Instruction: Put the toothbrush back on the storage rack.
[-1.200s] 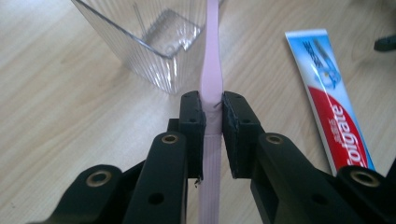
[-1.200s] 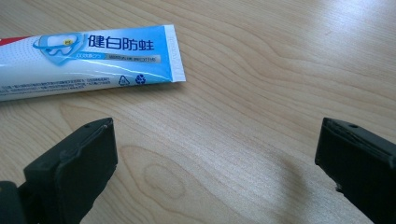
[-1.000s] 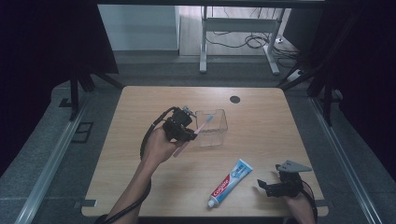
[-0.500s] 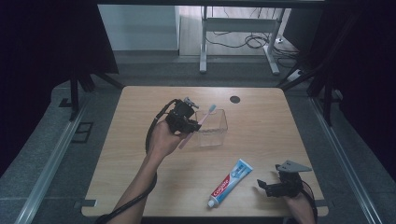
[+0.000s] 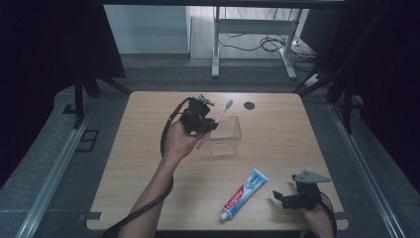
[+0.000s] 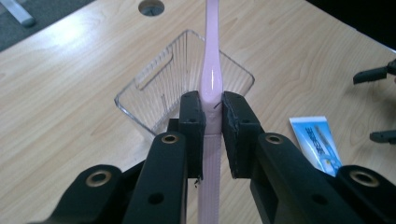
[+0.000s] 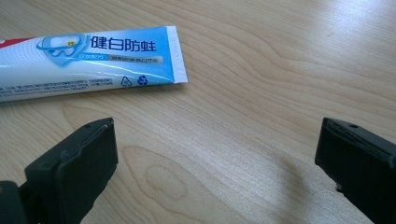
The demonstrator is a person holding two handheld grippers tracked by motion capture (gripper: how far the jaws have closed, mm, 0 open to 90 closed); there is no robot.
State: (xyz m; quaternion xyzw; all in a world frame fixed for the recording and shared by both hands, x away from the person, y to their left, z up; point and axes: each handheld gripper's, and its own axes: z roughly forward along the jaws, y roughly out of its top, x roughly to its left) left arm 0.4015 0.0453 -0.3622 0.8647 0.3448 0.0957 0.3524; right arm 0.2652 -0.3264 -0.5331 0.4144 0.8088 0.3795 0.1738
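The left forearm reaches up from the table's near edge towards the middle, wrist bent so the left gripper [image 5: 208, 124] is held raised just beside the clear box [image 5: 225, 136], on its left side in the high view. Its fingers [image 6: 192, 122] are pinched on a pink toothbrush [image 6: 212, 79], pads pressing the handle from both sides. In the left gripper view the handle runs straight up between the pads and on over the open top of the box; the lower end of the handle passes down behind the fingers. In the high view the toothbrush stands tilted, its pale brush head [image 5: 229, 103] uppermost, above the box's far rim.

The toothbrush is slim, glossy and pale pink, with a bright streak of light along the handle. The box is a see-through plastic tub with a ribbed wall and a slot in one side, standing on the wooden table [image 5: 148, 198].

The right hand rests low at the near right corner of the table, its right gripper [image 5: 281, 197] pointing left towards a tube of toothpaste [image 5: 245, 193]. Those fingers [image 7: 81, 158] are spread wide with bare table between them, holding nothing. The blue-and-white tube lies flat near them, not touching.
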